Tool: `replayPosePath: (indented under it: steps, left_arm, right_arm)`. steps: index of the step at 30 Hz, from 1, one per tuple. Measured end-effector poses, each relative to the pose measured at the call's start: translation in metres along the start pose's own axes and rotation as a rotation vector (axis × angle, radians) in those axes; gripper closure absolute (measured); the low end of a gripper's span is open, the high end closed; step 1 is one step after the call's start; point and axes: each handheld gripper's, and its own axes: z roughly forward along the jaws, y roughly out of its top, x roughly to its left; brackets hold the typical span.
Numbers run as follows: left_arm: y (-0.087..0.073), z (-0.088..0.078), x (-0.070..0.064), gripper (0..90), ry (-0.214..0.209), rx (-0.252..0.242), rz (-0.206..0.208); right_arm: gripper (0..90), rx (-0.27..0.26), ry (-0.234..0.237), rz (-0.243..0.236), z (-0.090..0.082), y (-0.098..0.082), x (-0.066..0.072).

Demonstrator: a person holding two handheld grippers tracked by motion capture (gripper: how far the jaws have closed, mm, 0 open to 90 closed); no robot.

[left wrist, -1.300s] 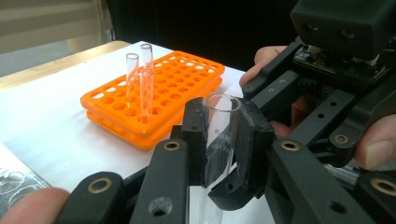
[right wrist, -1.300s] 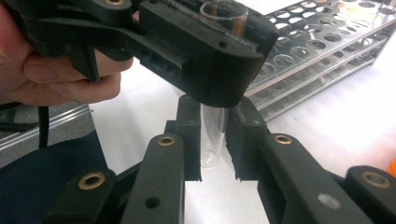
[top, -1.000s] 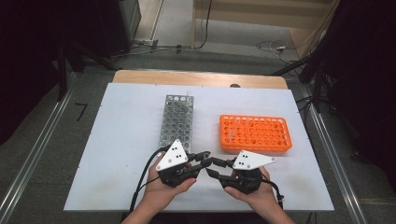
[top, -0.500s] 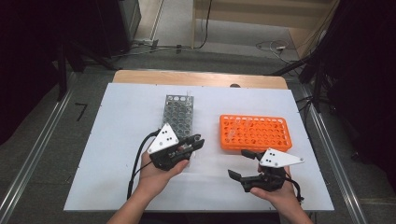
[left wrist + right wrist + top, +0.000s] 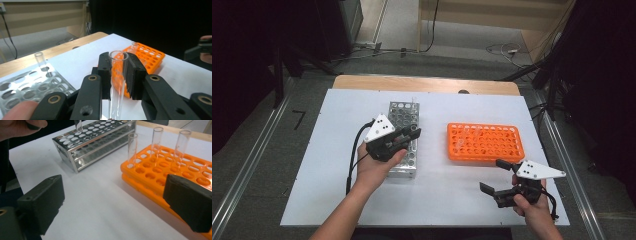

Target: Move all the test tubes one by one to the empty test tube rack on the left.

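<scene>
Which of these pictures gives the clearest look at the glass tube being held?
The left gripper view: the glass tube stands upright and close, pinched between the left gripper's jaws. In the right gripper view its lower end hangs above the metal rack. From the high view it is too small to make out.

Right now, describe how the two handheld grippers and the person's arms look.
Both the left gripper and the right gripper are black, with two blocky jaws on hinged links joined by brass-coloured pins. Each carries a pale three-cornered plate with small dark dots on top. A black cable trails from the left one. The forearms are bare, with no sleeves or gloves.
</scene>
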Motion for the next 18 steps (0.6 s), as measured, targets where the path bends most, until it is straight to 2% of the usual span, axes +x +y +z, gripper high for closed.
replayPosePath:
  steps: [5,7,11,18]
  left_arm:
    - [0.007,0.007,0.013,76.6,0.032,-0.010,-0.009]
    - [0.010,0.010,0.018,76.7,0.042,-0.011,-0.011]
    - [0.013,0.018,0.026,76.6,0.062,-0.018,-0.017]
    - [0.020,0.035,0.041,76.6,0.099,-0.025,-0.018]
  right_arm:
    - [0.0,0.004,0.007,0.004,-0.002,-0.003,-0.007]
    - [0.0,0.011,0.006,-0.004,-0.001,-0.004,-0.008]
    - [0.0,0.009,-0.003,0.018,-0.002,-0.005,-0.010]
    - [0.0,0.005,-0.009,0.019,-0.002,-0.006,-0.012]
